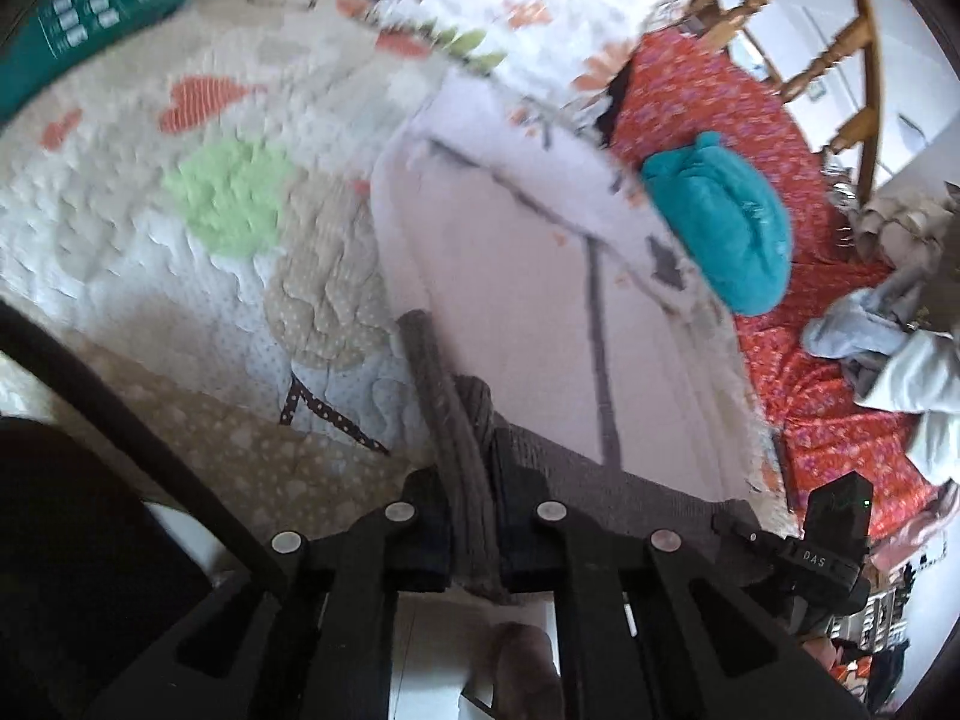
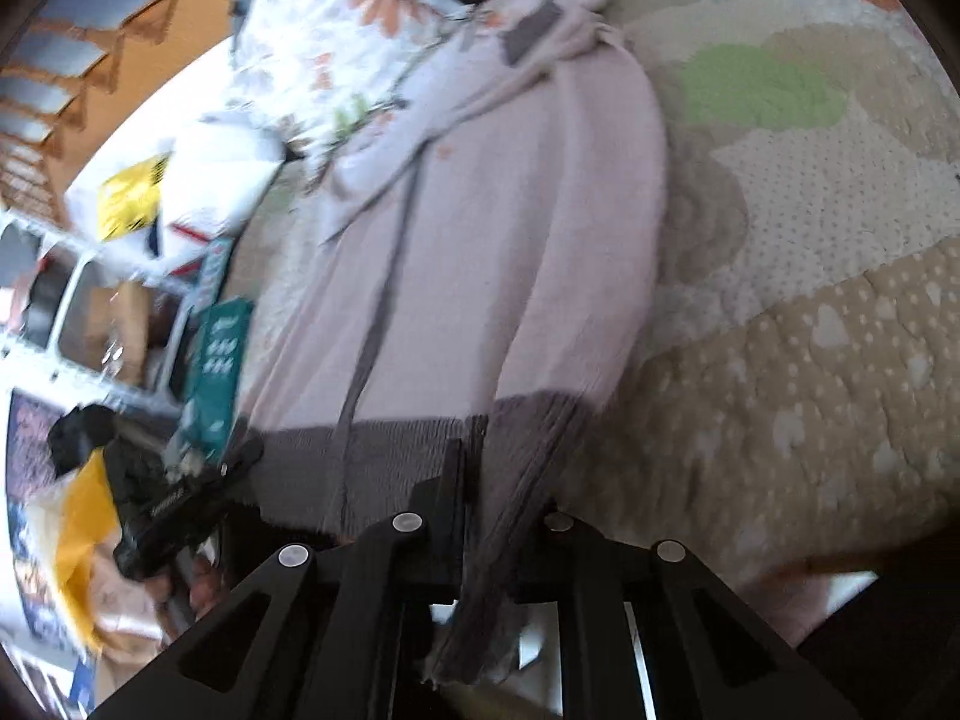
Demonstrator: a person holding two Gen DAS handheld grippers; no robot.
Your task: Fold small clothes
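Observation:
A pale pink garment (image 1: 540, 276) with a grey ribbed hem (image 1: 468, 444) is stretched over the patterned quilt (image 1: 180, 240). My left gripper (image 1: 474, 516) is shut on one corner of the grey hem. My right gripper (image 2: 480, 510) is shut on the other hem corner (image 2: 516, 468), with the pink cloth (image 2: 510, 228) running away from it. Each gripper shows at the edge of the other's view: the right one in the left wrist view (image 1: 828, 546), the left one in the right wrist view (image 2: 174, 504). The garment's far end lies bunched by a floral pillow (image 2: 324, 48).
A teal fabric bundle (image 1: 720, 228) lies on a red floral cloth (image 1: 810, 360) beside the garment. Grey and white clothes (image 1: 888, 330) are piled further right. A green box (image 1: 90, 6) rests on the quilt. A wooden chair (image 1: 840, 30) stands behind. White shelving (image 2: 72, 312) is at left.

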